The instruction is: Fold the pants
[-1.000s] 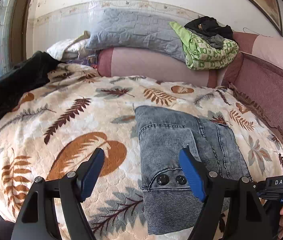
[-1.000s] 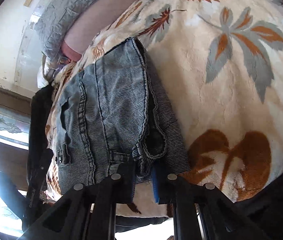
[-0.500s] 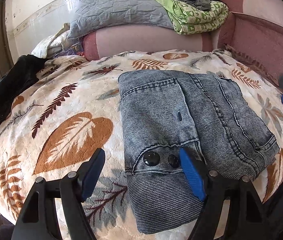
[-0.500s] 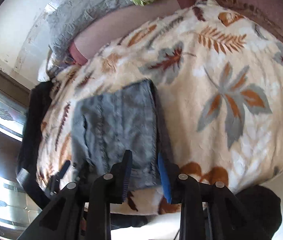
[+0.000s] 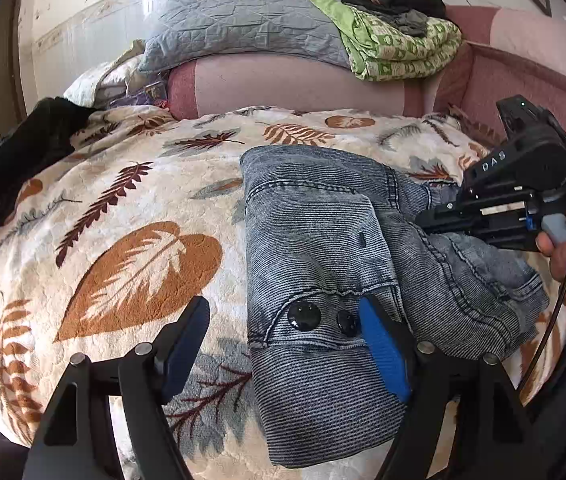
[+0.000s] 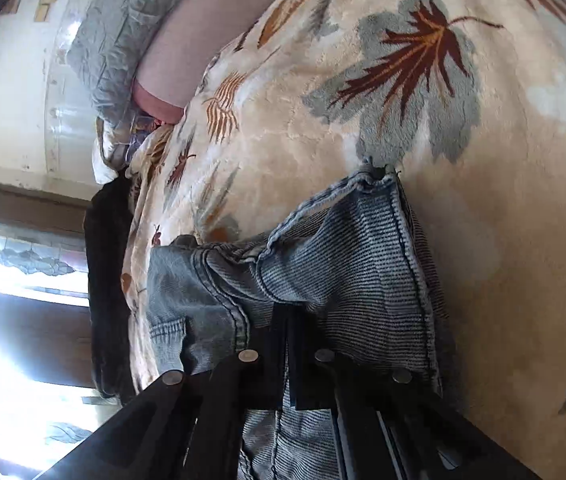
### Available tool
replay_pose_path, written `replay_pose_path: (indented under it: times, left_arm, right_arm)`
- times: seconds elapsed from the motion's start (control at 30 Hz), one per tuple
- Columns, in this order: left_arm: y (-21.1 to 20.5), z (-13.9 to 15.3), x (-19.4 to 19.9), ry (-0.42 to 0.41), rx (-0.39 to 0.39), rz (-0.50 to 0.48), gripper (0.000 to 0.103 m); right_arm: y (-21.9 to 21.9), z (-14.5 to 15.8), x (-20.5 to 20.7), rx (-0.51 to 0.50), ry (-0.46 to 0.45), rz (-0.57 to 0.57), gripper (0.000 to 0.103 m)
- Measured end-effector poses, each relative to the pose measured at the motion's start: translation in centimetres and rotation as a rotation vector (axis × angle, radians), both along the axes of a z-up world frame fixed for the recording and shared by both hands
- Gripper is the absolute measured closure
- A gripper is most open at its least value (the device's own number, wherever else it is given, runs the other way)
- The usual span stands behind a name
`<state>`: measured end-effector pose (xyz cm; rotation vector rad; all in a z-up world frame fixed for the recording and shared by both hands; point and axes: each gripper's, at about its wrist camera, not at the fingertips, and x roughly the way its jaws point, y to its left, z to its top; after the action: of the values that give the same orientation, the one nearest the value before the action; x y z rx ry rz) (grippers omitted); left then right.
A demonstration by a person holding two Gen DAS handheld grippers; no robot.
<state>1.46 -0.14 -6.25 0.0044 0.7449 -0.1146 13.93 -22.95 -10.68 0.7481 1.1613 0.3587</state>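
The grey-blue denim pants (image 5: pixel 323 240) lie folded on the leaf-print blanket (image 5: pixel 123 220), waistband with two dark buttons nearest me. My left gripper (image 5: pixel 283 340) is open, hovering over the waistband end, empty. My right gripper (image 5: pixel 435 216) reaches in from the right, pressed into the folded layers. In the right wrist view its fingers stand close together, and my right gripper (image 6: pixel 287 344) is shut on a bunched fold of the pants (image 6: pixel 343 280).
A pink bolster (image 5: pixel 291 84) with a grey pillow (image 5: pixel 243 28) and a green patterned blanket (image 5: pixel 399 48) lies at the bed's far end. A dark garment (image 5: pixel 15 160) lies on the left edge. A padded pink side wall (image 5: pixel 523 80) stands at right.
The right gripper, slightly open above the pants half a second ago, has come down onto their right side and shut on a fold. The left gripper stays open near the waistband.
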Motion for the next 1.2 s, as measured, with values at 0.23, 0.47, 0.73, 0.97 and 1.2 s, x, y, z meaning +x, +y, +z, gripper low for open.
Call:
replay_pose_path:
  times: [0.23,0.47,0.73,0.97,1.2]
  left_arm:
    - [5.0,2.7,-1.7,-0.09,-0.228,0.08,0.026]
    - [8.4,0.7,-1.0,0.043,-0.403,0.132,0.026]
    - [8.8,-2.3,0.4,0.28,-0.848,-0.005,0.026]
    - [7.8,-3.4,1.0,0.365,-0.963,0.0,0.027]
    - [7.0,-4.3,1.4,0.394,-0.849,0.015,0.058]
  right_arm:
    - [2.0,6.5,-6.5,-0.073,-0.188,0.109,0.087]
    - [1.6,0.9,-9.9,-0.034,-0.12,0.136,0.085]
    - [1.1,0.3,-9.7,0.02,-0.14,0.148,0.085]
    - [0.5,0.1,-10.3,0.029,-0.146,0.149,0.085]
    - [1.3,1.0,-8.7,-0.007,-0.056,0.181,0.085]
